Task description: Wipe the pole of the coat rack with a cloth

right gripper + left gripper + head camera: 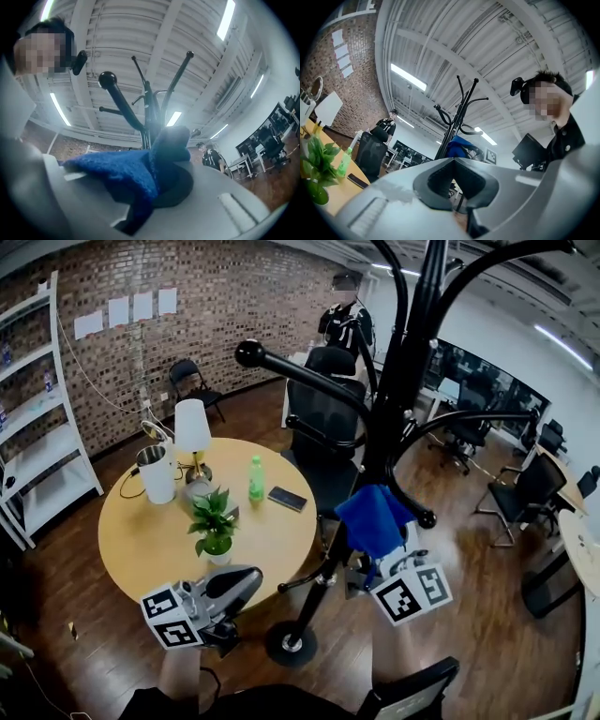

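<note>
The right gripper (159, 164) pinched the soft, light cloth (122, 173) mid-fold, seemingly against the stiff pole (401, 381) at 12 o'clock, while the left gripper (452, 161) was closed on nothing.

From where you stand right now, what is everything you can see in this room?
coat rack: one, black, centre, on the wooden floor
cloth: one, blue, at the rack's pole
round table: one, light wood, left of the rack
potted plant: one, green, table's near side
bottle: one, green, mid-table
phone: one, dark, beside the bottle
lamp: one, white, table's far side
container: one, white, by the lamp
office chairs: several, black, one behind the table, others at right
shelf unit: one, white, far left
left gripper: grey, fingers together, empty
right gripper: grey, fingers shut on the cloth
</note>
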The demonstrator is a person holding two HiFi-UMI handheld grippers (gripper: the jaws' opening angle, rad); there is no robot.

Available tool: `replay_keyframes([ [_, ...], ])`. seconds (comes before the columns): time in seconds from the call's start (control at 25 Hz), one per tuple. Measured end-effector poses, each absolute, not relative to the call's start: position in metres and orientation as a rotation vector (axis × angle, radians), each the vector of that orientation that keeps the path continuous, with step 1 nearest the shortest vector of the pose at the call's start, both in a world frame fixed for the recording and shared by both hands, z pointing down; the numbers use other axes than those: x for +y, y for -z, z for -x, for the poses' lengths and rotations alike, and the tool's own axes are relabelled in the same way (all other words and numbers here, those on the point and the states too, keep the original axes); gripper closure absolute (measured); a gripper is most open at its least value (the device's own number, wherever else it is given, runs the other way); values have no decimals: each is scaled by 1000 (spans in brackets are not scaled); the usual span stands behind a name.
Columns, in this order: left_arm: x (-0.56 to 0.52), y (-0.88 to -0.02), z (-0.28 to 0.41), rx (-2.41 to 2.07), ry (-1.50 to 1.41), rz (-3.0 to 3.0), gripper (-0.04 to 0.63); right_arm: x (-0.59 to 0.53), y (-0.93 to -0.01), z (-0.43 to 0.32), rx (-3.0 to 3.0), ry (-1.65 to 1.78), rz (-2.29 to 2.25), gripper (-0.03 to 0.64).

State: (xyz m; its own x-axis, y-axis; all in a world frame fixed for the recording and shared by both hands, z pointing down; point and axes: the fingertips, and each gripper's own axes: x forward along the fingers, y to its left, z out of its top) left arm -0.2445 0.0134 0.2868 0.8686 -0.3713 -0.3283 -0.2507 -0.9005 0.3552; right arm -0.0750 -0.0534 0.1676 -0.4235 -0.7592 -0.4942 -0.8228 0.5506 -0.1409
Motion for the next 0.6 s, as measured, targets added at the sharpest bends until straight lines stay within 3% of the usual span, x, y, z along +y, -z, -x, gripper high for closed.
replay_keyframes([
  [0.6, 22, -301, 226, -435, 484, -2706, 601, -62, -425, 76, 2415, 389, 1471, 594],
])
